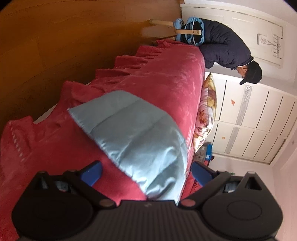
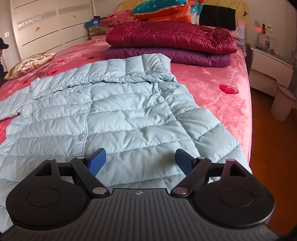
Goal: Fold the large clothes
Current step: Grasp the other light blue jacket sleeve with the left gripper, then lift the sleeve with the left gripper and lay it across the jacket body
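While both tools, left tool (image 1: 146, 173) and right tool (image 2: 140, 160), gape over the blue jacket (image 2: 111, 111), a cushion (image 2: 161, 13) reads "GOOD".

Right wrist view rides low and level, close above the pale blue jacket (image 2: 115, 115), facing up the bed (image 2: 222, 81). Left wrist view is rolled sideways beside the bed's edge, looking along it. Both share jacket, bed and white wardrobe (image 2: 46, 24).
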Tool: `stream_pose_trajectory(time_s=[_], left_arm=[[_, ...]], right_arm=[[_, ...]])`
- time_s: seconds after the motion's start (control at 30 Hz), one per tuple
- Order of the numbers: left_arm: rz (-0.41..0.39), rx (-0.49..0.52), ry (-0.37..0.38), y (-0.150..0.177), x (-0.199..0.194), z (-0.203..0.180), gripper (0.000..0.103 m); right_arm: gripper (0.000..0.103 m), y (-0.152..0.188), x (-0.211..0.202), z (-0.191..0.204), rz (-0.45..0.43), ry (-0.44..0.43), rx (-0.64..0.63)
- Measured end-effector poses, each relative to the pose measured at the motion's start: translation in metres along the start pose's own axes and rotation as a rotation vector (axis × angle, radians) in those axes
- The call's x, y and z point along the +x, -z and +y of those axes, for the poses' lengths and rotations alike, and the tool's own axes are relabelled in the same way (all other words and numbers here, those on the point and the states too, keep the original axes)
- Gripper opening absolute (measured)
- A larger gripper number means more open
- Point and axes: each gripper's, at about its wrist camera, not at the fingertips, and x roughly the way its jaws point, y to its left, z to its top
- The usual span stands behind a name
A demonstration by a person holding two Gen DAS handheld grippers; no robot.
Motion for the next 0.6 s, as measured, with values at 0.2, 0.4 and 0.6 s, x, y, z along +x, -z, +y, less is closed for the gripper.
stream_pose_trajectory(time_s=[0.2,0.4,0.6], left_arm=[[0.006,-0.001,0.069,-0.012,0.012,-0.005,0.090],[-0.007,0.077,0.058,-0.011,0.017,-0.016,0.050],[-0.049,0.256,0.097,0.000,0.009,-0.044,0.012]], right_arm=[[0.102,-0.001,0.005,0.005,-0.001,-0.016,-0.036],[0.102,-0.003,0.010,0.004,-0.009,-0.020,-0.047],[0.102,-0.010,0.010,0.003,-0.064,-0.010,-0.049]])
